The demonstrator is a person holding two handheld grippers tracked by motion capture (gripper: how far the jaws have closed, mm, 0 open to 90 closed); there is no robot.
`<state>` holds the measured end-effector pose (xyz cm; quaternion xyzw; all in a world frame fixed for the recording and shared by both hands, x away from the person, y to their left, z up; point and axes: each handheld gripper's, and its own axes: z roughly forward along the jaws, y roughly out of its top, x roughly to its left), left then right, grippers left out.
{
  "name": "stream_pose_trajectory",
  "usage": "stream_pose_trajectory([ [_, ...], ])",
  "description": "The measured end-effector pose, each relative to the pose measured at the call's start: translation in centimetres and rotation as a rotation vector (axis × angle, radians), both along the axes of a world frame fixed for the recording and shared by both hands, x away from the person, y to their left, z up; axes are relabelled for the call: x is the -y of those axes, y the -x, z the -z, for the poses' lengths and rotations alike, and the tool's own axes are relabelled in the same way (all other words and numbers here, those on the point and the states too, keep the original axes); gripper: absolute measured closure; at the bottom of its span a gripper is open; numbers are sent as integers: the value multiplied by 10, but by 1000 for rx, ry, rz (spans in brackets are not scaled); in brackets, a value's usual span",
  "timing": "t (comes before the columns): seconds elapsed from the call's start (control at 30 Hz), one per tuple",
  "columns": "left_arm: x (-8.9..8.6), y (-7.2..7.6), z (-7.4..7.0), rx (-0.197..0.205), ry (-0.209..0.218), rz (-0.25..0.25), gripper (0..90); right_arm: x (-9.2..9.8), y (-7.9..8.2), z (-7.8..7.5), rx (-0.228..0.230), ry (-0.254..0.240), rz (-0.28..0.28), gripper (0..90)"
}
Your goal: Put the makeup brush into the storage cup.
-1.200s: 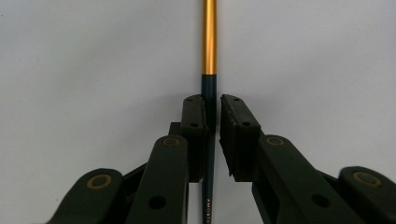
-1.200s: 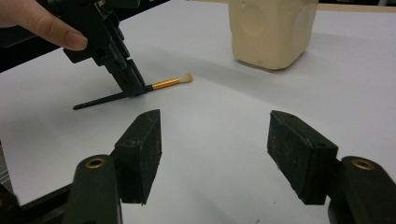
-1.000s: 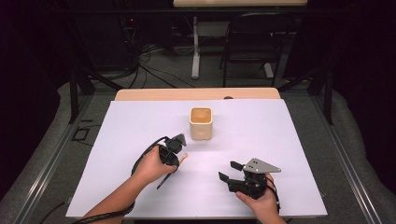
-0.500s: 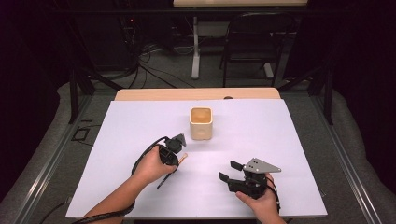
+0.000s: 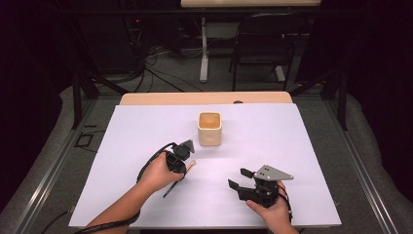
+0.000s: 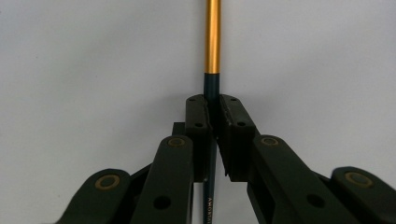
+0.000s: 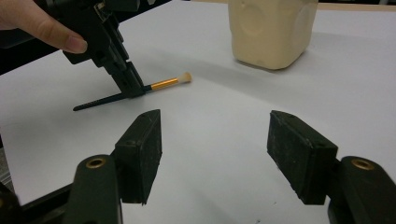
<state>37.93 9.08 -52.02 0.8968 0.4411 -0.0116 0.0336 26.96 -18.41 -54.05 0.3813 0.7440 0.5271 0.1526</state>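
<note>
A small brush point(image 6: 213, 37) with a dark handle, gold ferrule and pale bristles lies low over the white table. My left gripper point(image 6: 212, 105) is shut on its dark handle just behind the ferrule. In the high view that gripper point(image 5: 181, 165) sits left of centre, and the brush point(image 5: 191, 164) pokes out toward the right. The right gripper view shows the brush point(image 7: 164, 84) tilted, bristle end toward a cream square cup point(image 7: 271, 28). My right gripper point(image 7: 215, 135) stands open with nothing between its jaws. It sits at the front right point(image 5: 238, 178) in the high view.
The cream cup point(image 5: 210, 129) stands upright at mid-table, beyond both grippers. The white sheet point(image 5: 302, 146) covers the table; a wooden edge shows at its far side. A dark chair and cables lie on the floor behind.
</note>
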Motion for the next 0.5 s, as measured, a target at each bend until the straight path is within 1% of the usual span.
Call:
stream_pose_trajectory([
  [0.33, -6, 0, -12, 21, 4, -3, 827, 0, 0, 0, -1, 1, 4, 352],
  [0.4, -7, 0, -14, 20, 12, -9, 827, 0, 0, 0, 0, -2, 4, 352],
  [0.43, -8, 0, -15, 25, 10, -4, 826, 0, 0, 0, 0, -2, 4, 352],
  [0.47, -9, 0, -16, 18, 15, -5, 827, 0, 0, 0, 0, -2, 4, 352],
  [0.5, -9, 1, -17, 24, 11, -3, 827, 0, 0, 0, 0, -4, 4, 352],
])
